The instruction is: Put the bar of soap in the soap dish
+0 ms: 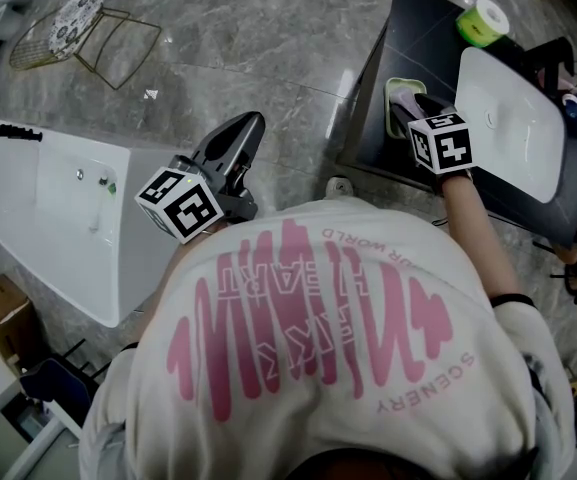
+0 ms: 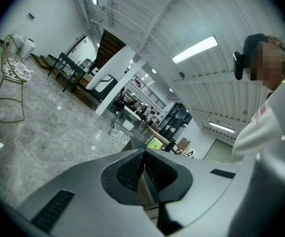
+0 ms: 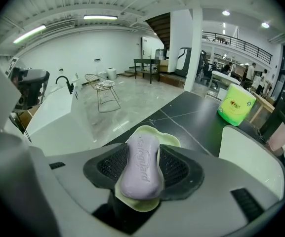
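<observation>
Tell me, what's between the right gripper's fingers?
The purple bar of soap, gripped over the pale green soap dish. The right gripper view shows it.

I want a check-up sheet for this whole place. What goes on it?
Surface: black counter, white sink basin set on it.
Job's things: lilac bar of soap, over the pale green soap dish; touching unclear.
Clutter: bright green wrapped roll on the counter.
Grippers: right tongs shut on the soap; left tongs shut, empty.
Cables: nothing seen.
Surroundings: grey marble floor, white bathtub, gold wire chair.
</observation>
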A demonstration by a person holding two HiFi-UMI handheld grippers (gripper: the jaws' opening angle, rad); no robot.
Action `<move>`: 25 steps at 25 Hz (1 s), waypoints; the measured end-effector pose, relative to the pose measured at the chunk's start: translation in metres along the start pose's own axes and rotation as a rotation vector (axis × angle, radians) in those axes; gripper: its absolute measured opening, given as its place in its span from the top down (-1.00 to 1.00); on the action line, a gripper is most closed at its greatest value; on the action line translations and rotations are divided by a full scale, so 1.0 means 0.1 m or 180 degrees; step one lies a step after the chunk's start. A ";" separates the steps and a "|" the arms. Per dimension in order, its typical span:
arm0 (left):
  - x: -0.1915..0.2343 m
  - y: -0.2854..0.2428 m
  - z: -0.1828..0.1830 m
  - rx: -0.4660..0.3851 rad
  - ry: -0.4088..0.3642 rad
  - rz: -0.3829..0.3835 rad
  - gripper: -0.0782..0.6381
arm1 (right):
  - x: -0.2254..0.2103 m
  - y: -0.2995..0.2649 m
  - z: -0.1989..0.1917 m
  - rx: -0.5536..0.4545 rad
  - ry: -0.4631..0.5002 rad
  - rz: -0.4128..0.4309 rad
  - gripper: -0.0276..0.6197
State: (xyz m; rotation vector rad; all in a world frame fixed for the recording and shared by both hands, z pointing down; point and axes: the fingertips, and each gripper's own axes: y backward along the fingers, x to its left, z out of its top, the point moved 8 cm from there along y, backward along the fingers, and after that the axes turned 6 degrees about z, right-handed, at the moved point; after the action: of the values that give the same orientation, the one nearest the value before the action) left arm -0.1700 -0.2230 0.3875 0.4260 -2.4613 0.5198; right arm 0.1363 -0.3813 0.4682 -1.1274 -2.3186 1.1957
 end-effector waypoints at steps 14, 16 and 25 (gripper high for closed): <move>-0.07 -0.18 0.01 0.0132 -0.0055 -0.0199 0.76 | -0.11 0.49 0.14 -0.1079 -0.1498 0.0556 0.27; -0.10 -0.22 0.01 0.0164 -0.0077 -0.0253 0.76 | -0.15 0.64 0.15 -0.1495 -0.1975 0.0834 0.27; -0.22 -0.35 0.00 0.0312 -0.0158 -0.0447 0.76 | -0.14 1.13 0.22 -0.2218 -0.2130 0.1191 0.82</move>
State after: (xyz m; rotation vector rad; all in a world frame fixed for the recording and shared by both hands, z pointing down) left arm -0.1386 -0.2494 0.3837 0.6538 -2.4375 0.5786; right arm 0.1904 -0.3646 0.3670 -1.6282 -3.3116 0.9924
